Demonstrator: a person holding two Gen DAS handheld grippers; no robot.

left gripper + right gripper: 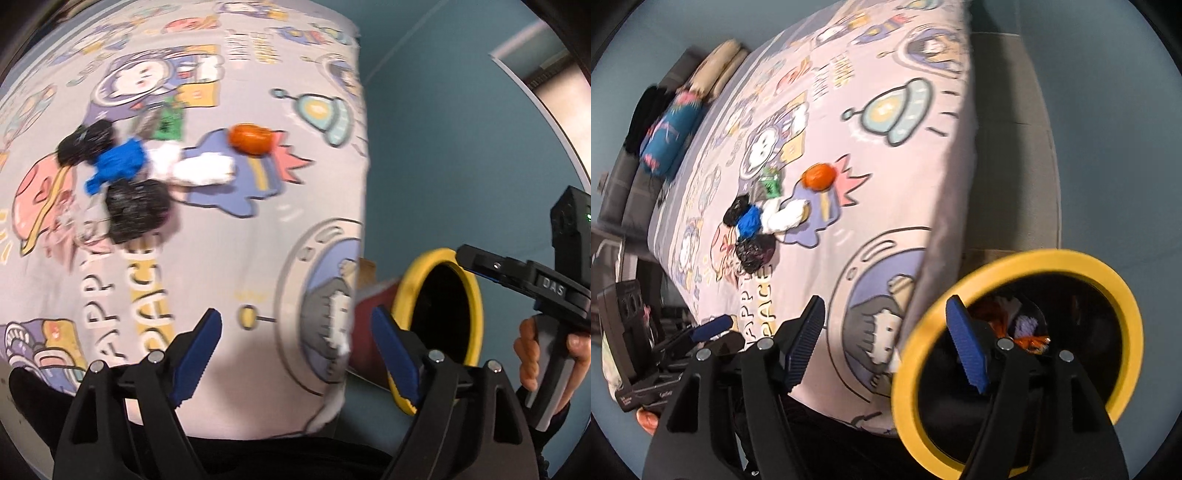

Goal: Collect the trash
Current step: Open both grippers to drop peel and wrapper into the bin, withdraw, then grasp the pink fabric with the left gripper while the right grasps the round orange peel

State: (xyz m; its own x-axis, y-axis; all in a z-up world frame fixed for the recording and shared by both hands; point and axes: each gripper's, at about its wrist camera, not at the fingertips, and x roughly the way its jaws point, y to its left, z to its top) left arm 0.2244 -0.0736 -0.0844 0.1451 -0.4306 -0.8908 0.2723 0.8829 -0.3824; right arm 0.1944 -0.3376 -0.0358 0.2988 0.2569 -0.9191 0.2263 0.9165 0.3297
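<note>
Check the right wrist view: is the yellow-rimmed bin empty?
No. Orange and white scraps already lie inside the yellow-rimmed bin, seen past the open right gripper.

"DAS" on right tongs (pixel 550 291)

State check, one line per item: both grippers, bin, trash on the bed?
left gripper: open, empty, over the bed edge
right gripper: open, empty, at the bin rim
yellow-rimmed bin: beside the bed, mouth open, some trash already inside
orange piece: lying on the bedsheet, apart from the pile
trash pile: black, blue, white, green pieces bunched together, uncollected
</note>
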